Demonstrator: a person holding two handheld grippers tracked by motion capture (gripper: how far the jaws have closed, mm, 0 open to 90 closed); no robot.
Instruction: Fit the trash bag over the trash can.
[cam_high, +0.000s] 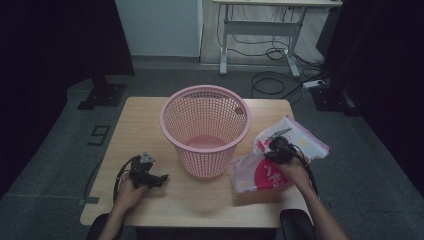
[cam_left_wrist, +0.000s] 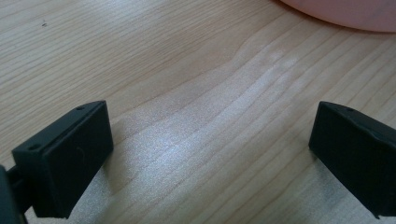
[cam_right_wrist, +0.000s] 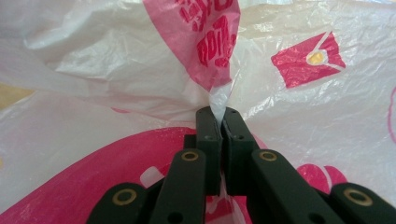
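A pink mesh basket (cam_high: 205, 129) stands upright in the middle of the wooden table (cam_high: 135, 120). To its right lies a white and pink plastic bag (cam_high: 260, 172), partly lifted. My right gripper (cam_high: 276, 148) is shut on a gathered fold of the plastic bag (cam_right_wrist: 219, 100), its jaws pinching the thin film between them. My left gripper (cam_high: 159, 178) rests low over the table to the left of the basket, its jaws wide apart with only bare wood (cam_left_wrist: 210, 140) between them. The basket's pink base (cam_left_wrist: 345, 14) shows at the top of the left gripper view.
The table's front edge lies just below both hands. Beyond the table are a grey floor, a desk frame (cam_high: 260, 30) with loose cables (cam_high: 280, 75) and a dark stand base (cam_high: 102, 95) at the left.
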